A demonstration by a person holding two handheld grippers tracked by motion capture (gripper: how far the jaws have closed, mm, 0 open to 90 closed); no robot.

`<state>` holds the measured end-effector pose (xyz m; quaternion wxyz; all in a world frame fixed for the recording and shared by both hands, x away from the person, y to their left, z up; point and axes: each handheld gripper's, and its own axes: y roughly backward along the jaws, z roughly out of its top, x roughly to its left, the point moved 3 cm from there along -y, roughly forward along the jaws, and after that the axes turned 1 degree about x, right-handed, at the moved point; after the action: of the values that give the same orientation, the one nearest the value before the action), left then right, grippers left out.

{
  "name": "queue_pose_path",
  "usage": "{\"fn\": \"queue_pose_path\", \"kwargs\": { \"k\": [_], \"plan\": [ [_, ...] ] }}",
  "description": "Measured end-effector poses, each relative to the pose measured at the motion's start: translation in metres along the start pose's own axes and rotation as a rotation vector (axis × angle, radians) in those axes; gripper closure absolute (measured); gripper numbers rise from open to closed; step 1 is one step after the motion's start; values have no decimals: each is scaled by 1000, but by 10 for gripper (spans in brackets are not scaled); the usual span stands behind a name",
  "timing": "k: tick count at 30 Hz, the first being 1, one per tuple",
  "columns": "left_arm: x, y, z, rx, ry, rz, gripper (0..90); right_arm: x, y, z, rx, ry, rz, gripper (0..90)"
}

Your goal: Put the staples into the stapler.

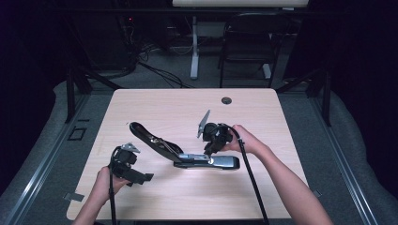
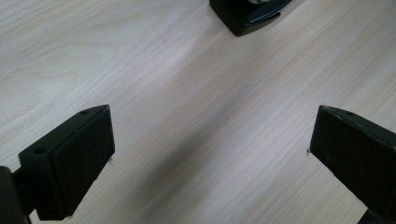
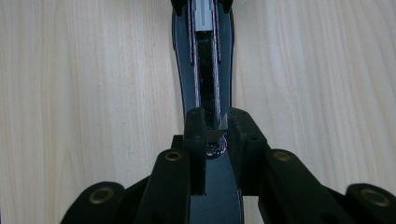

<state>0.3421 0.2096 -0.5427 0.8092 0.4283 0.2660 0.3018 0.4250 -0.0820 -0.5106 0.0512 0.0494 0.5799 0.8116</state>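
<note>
Stapler (image 3: 205, 93) between right fingers (image 3: 196, 135)

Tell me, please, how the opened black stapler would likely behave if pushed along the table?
The opened black stapler is probably rigid and fairly heavy. Its flat base should slide, not roll. Its raised arm might swing on the hinge.

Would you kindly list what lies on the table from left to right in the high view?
Left gripper, jaws open and empty → opened black stapler with its top arm raised → right gripper, jaws closed on the stapler's inner track → round hole in the table.
</note>
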Motion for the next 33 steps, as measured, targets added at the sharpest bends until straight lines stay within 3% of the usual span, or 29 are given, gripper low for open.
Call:
{"fn": "queue_pose_path", "kwargs": {
  "k": [23,27,33],
  "plan": [
    [-1,1,1,-8,-3,-10,0,2,-19,14,67,27,-11,775],
    [-1,1,1,-15,2,-18,0,2,-22,13,79,20,-11,732],
    [-1,1,1,-21,6,-18,0,1,-21,7,51,-18,-8,682]
  ]
}}
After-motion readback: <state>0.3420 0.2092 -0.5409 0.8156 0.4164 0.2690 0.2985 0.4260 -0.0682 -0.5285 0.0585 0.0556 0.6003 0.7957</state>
